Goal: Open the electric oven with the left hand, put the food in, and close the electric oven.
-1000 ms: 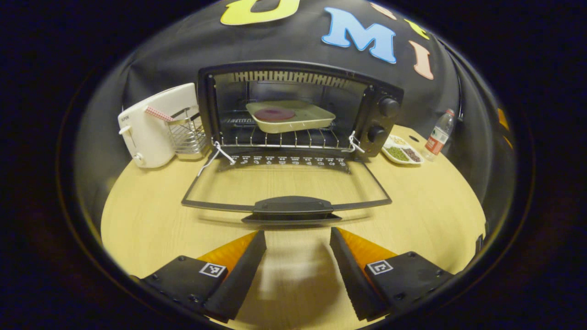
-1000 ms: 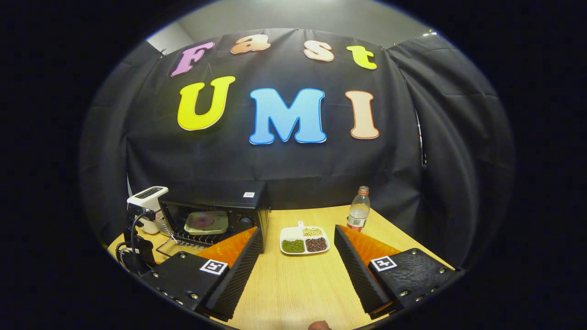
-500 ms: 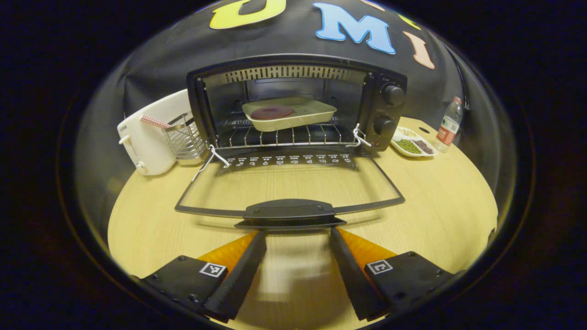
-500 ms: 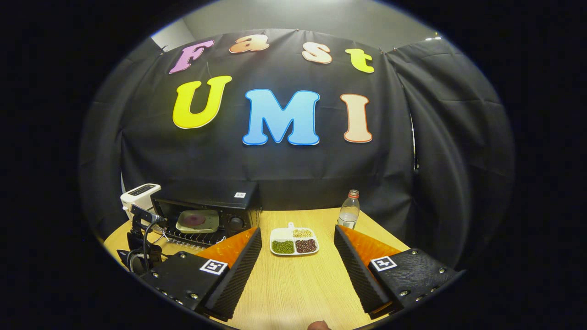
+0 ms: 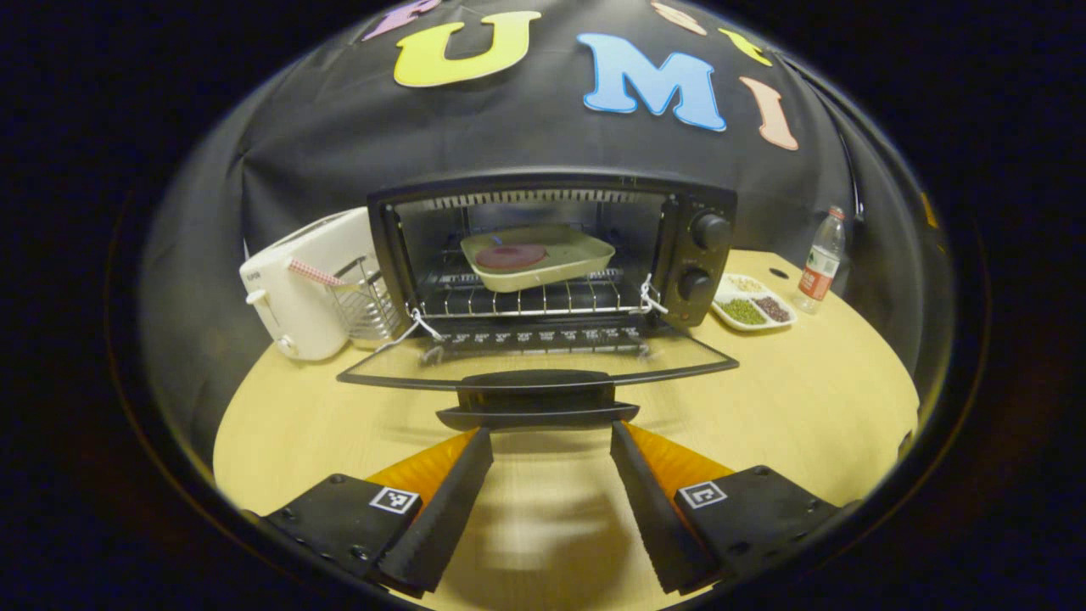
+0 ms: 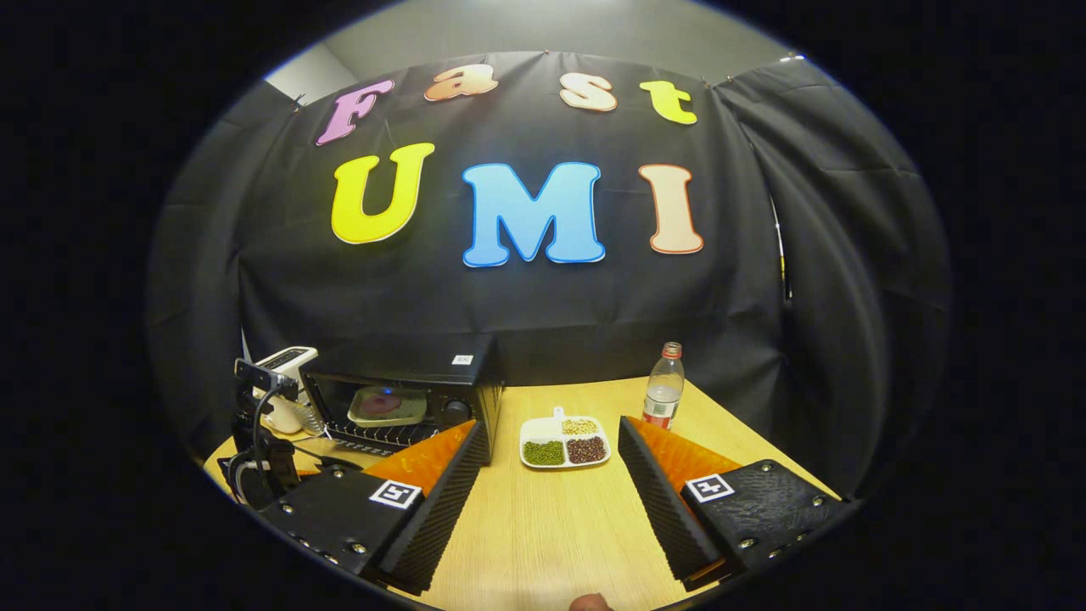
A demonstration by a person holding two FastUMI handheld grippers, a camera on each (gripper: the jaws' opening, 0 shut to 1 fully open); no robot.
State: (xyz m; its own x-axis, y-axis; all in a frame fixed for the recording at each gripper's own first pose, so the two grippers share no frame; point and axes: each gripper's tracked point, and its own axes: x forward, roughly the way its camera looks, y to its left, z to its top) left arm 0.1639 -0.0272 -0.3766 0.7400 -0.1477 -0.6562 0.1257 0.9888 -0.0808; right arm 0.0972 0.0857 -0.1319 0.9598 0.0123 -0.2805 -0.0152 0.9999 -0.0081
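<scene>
On the table [image 5: 806, 399], toward the back and against the black cloth wall, the oven [image 5: 551, 246] stands with its door [image 5: 534, 365] hinged down toward the viewer, seen nearly edge-on in the left gripper view. Inside, on the wire rack [image 5: 526, 299], sits a pale tray [image 5: 539, 255] carrying a round dark red piece of food [image 5: 511, 255]. The left tool [image 5: 543, 431] is spread open, empty, its two fingertips just below the door's handle [image 5: 536, 399], one toward each end; whether they touch it cannot be told. Two dials [image 5: 708, 231] sit one above the other on the oven's right side. Left of the oven stands a white toaster [image 5: 297, 284], with a small wire basket [image 5: 366, 301] between the two. Right of the oven lies a white divided dish [image 5: 753, 305] holding green, dark and pale beans, and beyond it a plastic bottle [image 5: 819, 259] stands upright. From the right gripper view, the right tool [image 6: 551, 437] hangs open and empty above the table, well apart from the oven, pointing toward the divided dish and the bottle. At that view's left, the left tool's camera and cable show in front of the open oven.
</scene>
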